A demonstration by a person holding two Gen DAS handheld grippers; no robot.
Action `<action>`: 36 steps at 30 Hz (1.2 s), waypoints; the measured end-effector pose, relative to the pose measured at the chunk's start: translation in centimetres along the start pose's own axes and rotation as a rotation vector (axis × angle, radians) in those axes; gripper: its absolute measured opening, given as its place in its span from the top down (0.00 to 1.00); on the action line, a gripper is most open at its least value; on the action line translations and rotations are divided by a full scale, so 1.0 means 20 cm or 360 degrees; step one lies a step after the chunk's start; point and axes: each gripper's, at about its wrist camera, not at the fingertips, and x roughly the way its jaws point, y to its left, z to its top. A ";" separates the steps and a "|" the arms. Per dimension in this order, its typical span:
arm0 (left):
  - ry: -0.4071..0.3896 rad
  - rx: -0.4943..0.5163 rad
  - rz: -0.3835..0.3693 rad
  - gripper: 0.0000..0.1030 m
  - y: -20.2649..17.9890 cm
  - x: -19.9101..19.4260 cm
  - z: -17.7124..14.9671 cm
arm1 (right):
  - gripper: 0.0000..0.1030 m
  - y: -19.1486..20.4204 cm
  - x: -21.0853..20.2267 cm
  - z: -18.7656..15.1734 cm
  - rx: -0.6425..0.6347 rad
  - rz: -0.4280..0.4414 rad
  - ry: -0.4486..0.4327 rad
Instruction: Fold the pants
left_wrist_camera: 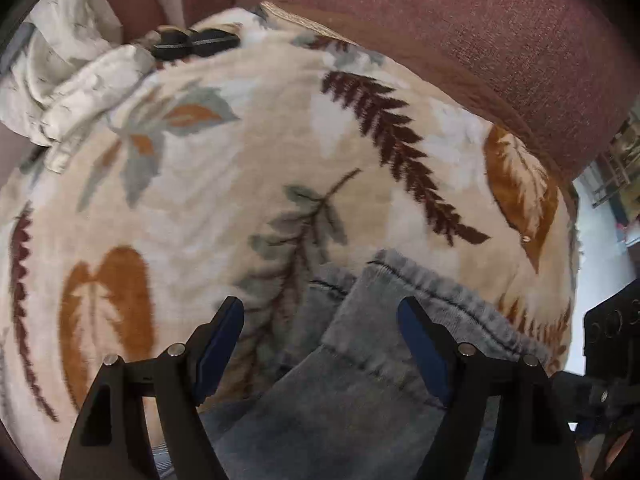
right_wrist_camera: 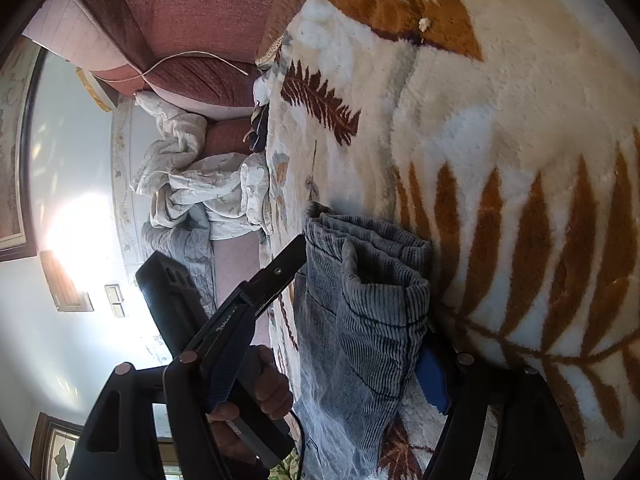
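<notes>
Pants (right_wrist_camera: 360, 300), grey corduroy, lie folded in layers on a leaf-patterned blanket (left_wrist_camera: 224, 168) on the bed. The left hand-held gripper (left_wrist_camera: 320, 344) hovers wide open above them. The right hand-held gripper (right_wrist_camera: 340, 344) straddles the bundle, also open. Press layers flat, edges aligned. Open blanket lies beyond; rumpled sheet (left_wrist_camera: 60, 92) sits far off.

Grey-blue corduroy pants (left_wrist_camera: 372, 344), folded into stacked layers; flat on the leaf-patterned fleece blanket (left_wrist_camera: 240, 160)
</notes>
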 end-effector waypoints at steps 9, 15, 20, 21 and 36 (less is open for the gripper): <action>-0.0015 -0.0100 -0.0130 0.57 0.03 0.04 -0.03 | 0.38 0.00 0.02 0.01 -0.0026 -0.0019 0.0016; -0.0047 -0.0099 -0.0114 0.75 -0.03 0.03 -0.03 | 0.68 -0.03 0.05 0.02 -0.0050 -0.0093 0.0044; -0.0111 -0.0178 -0.0144 0.85 0.02 -0.01 -0.07 | 0.82 -0.04 0.06 0.04 -0.0070 -0.0093 0.0064; -0.0123 -0.0182 -0.0146 0.86 0.03 -0.02 -0.08 | 0.82 -0.03 0.06 0.04 -0.0097 -0.0089 0.0062; -0.0498 -0.0406 -0.0366 0.90 0.25 -0.43 -0.20 | 0.83 0.34 0.09 -0.18 -0.0721 0.0008 0.0013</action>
